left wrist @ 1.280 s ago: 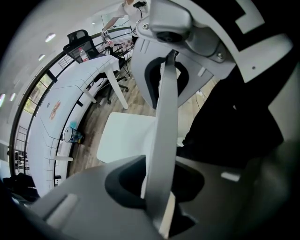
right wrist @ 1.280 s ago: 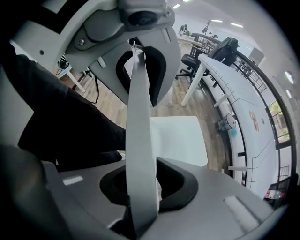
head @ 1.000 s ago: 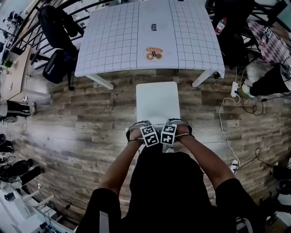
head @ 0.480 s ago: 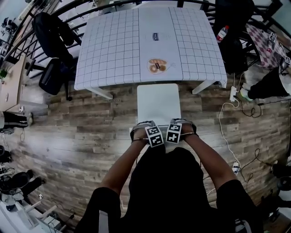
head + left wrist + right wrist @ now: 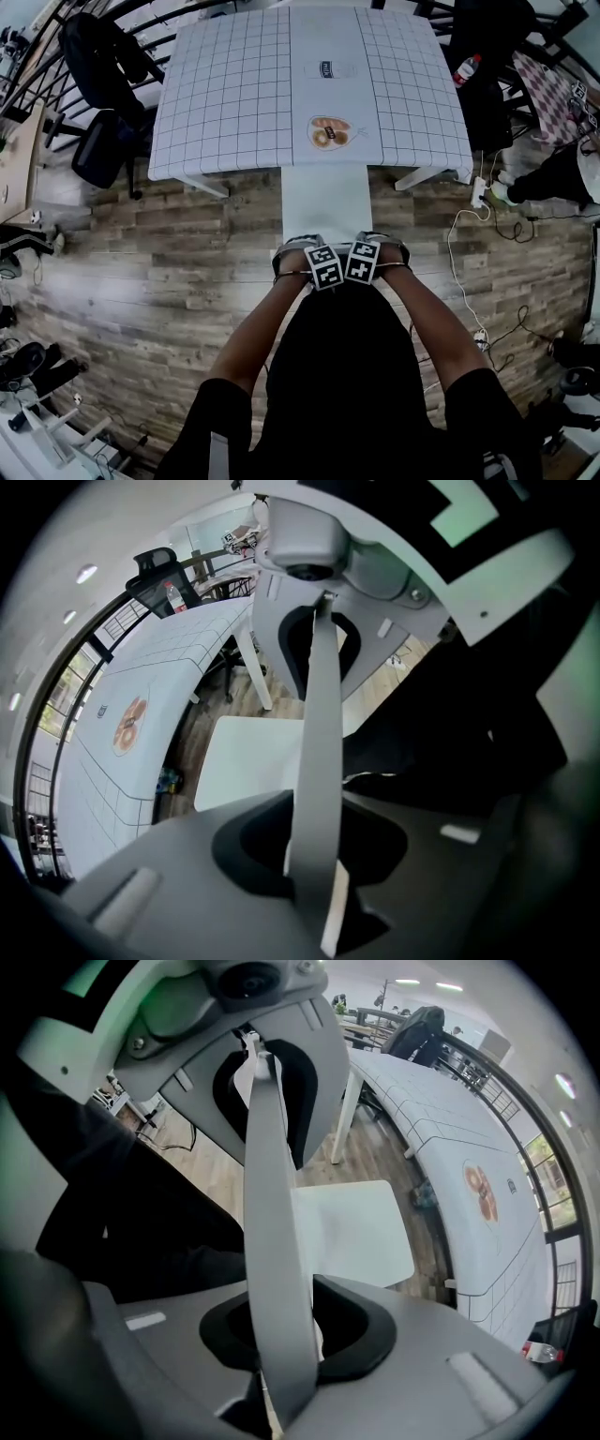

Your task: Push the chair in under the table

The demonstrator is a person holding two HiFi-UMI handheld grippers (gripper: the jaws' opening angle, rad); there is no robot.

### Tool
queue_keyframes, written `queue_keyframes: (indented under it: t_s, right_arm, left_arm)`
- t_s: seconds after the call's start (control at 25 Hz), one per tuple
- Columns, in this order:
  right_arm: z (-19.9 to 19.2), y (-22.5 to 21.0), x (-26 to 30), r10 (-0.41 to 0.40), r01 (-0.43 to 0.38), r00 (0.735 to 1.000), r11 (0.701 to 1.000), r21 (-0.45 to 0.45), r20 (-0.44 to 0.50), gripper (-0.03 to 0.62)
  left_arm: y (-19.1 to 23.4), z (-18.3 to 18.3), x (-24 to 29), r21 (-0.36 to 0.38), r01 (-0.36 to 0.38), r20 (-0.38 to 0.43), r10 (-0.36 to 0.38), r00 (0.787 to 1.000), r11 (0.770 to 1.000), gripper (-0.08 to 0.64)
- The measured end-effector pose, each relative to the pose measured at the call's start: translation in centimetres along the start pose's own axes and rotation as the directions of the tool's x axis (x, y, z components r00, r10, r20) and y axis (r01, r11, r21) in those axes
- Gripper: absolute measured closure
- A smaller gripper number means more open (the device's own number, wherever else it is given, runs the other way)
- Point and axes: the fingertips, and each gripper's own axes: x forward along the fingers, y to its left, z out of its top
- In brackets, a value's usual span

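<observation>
A white chair stands in front of the table (image 5: 234, 94), which wears a white cloth with a grid. The chair seat (image 5: 326, 202) points at the table, and its far edge meets the cloth's near hem. Both grippers point down on the top rail of the chair's back, side by side. My left gripper (image 5: 305, 255) is shut on the rail (image 5: 317, 761), which runs between its jaws. My right gripper (image 5: 375, 249) is shut on the same rail (image 5: 272, 1241). The seat (image 5: 352, 1232) shows beyond the jaws, with the table (image 5: 469, 1147) behind it.
A printed plate of food (image 5: 328, 131) lies on the cloth near the chair. Black office chairs (image 5: 103, 84) stand at the left. A power strip with cables (image 5: 483, 192) lies on the wooden floor at the right, near a person's leg (image 5: 553, 173).
Both grippers and the chair have slid towards the table. The strip of floor between the seat's far edge and the cloth has closed up.
</observation>
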Motion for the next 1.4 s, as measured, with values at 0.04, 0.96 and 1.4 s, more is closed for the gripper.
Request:
queue_keyframes:
  t_s: [0.04,0.96,1.4]
  right_arm:
    - [-0.1,0.0,0.0,0.003,-0.003,1.000,1.000,0.000,-0.001,0.502]
    - [1.8,-13.4,-0.1,0.027,-0.026,0.999,0.999,-0.048,0.024,0.508]
    - [2.1,-19.5,-0.2,0.008,-0.005,0.999,0.996,-0.093,0.039,0.509]
  left_arm:
    - [0.0,0.1,0.0,-0.003,0.001,0.001,-0.001,1.000,1.000,0.469]
    - [13.4,1.2,0.3,-0.028,0.062,0.003,-0.062,0.998,0.998,0.468]
    - [19.4,2.2,0.4,-0.038,0.058,0.001,-0.058,0.998,0.998,0.465]
